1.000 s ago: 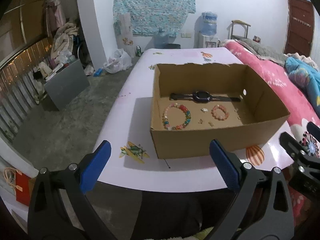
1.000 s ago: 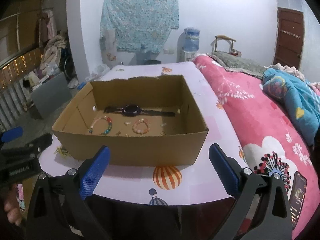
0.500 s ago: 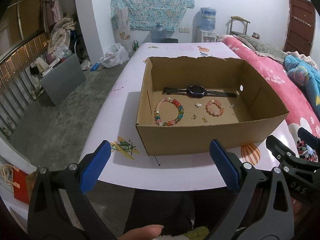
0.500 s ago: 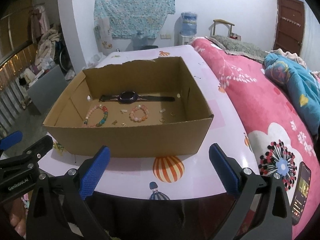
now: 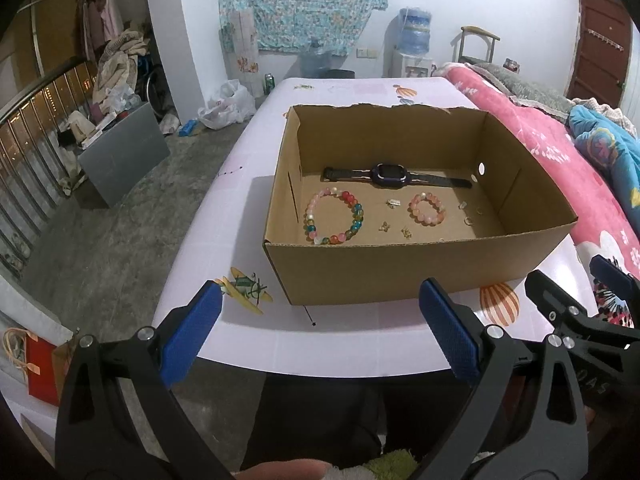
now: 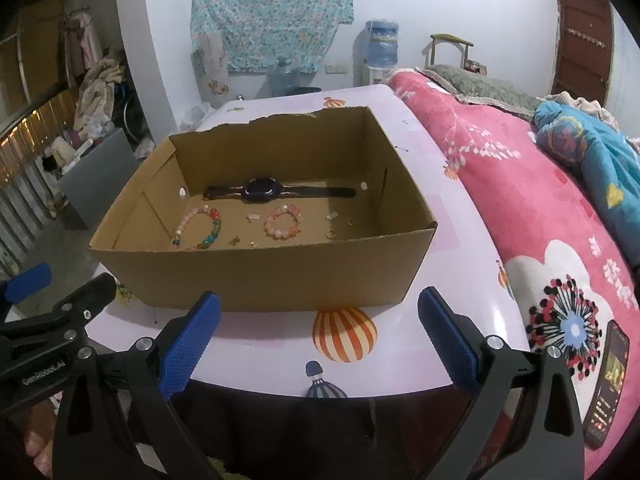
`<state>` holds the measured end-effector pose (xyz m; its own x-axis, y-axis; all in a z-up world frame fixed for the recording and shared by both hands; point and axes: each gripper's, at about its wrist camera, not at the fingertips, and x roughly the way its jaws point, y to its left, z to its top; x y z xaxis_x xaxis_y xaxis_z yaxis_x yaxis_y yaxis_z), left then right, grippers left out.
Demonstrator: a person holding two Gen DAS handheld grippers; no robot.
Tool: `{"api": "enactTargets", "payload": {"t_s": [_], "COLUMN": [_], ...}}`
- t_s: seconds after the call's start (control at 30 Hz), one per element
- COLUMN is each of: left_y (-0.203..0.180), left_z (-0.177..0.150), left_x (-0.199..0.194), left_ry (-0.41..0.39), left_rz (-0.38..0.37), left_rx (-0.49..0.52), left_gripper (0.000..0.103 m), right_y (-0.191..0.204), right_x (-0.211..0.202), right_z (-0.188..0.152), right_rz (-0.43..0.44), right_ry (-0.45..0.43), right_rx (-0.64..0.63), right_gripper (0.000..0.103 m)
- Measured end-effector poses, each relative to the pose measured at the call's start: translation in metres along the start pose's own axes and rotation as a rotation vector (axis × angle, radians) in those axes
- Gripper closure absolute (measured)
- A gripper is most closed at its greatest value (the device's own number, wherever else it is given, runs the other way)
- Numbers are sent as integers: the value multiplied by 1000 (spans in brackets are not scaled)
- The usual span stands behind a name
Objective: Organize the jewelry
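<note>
Left wrist: cardboard box [image 5: 400, 276] with bracelets just beyond gaping left tool [image 5: 320, 332].

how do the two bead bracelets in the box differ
The multicoloured bracelet is the larger loop; the pink bracelet is clearly smaller. The multicoloured bracelet mixes pink, red, teal and amber beads, while the pink bracelet is pink and peach throughout. The former lies near the left wall of the cardboard box, the latter nearer the middle. Both lie flat in front of the watch.

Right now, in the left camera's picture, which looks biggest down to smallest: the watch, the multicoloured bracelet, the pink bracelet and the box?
1. cardboard box
2. watch, the longest piece
3. multicoloured bracelet
4. pink bracelet

The jewelry lies close together, so nearness hardly skews this.
</note>
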<state>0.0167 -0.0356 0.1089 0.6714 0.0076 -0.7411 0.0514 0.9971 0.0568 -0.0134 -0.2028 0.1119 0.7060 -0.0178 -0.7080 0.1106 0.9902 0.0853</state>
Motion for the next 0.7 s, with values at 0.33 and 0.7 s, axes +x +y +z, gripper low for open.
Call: {"api": "enactTargets", "payload": {"t_s": [0.33, 0.7], "left_y": [0, 2], "left_z": [-3, -3], "left_x": [4, 6], "left_ry": [18, 28], "left_rz": [-15, -25], "left_rx": [-12, -25], "left_gripper": [8, 8], "right_y": [-4, -2], "right_x": [1, 3], "right_z": [0, 0], "right_rz": [-31, -48], "right_ry": [-3, 11], "right_rx": [2, -6], "right_gripper": [7, 7]}}
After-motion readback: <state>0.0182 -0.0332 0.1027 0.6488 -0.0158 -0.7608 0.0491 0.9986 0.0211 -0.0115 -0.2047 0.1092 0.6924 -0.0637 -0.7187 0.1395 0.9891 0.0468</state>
